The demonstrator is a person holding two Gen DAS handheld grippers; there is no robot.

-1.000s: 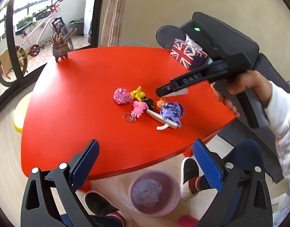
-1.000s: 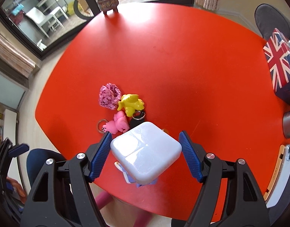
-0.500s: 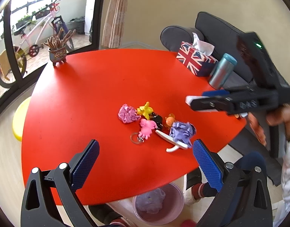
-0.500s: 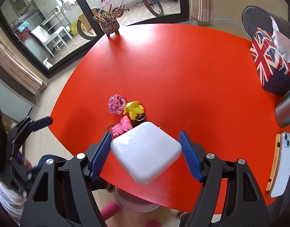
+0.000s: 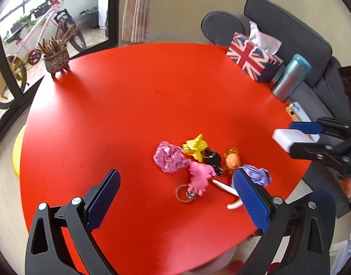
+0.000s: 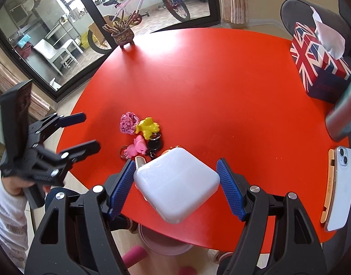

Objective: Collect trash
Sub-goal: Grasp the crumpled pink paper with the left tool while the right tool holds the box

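On the red table point(image 5: 129, 114) lies a small heap: a crumpled pink paper ball point(image 5: 168, 157), a crumpled purple paper ball point(image 5: 257, 175), yellow point(image 5: 196, 147), pink point(image 5: 199, 177) and orange point(image 5: 232, 160) keychain toys and a white stick point(image 5: 230, 190). My left gripper point(image 5: 175, 197) is open above the table's near edge, just short of the heap. My right gripper point(image 6: 175, 183) is shut on a white square charger block point(image 6: 177, 183), held above the table to the right of the heap; it shows in the left wrist view point(image 5: 294, 137).
A Union Jack tissue box point(image 5: 253, 57), a metal tumbler point(image 5: 289, 78) and a phone point(image 6: 340, 188) stand at the right edge. A small plant pot point(image 5: 56, 59) stands at the far left. A clear bin point(image 6: 164, 245) sits on the floor under the near edge.
My right gripper has drawn back to the right with the charger block, away from over the heap. My left gripper has risen and moved forward over the table edge.
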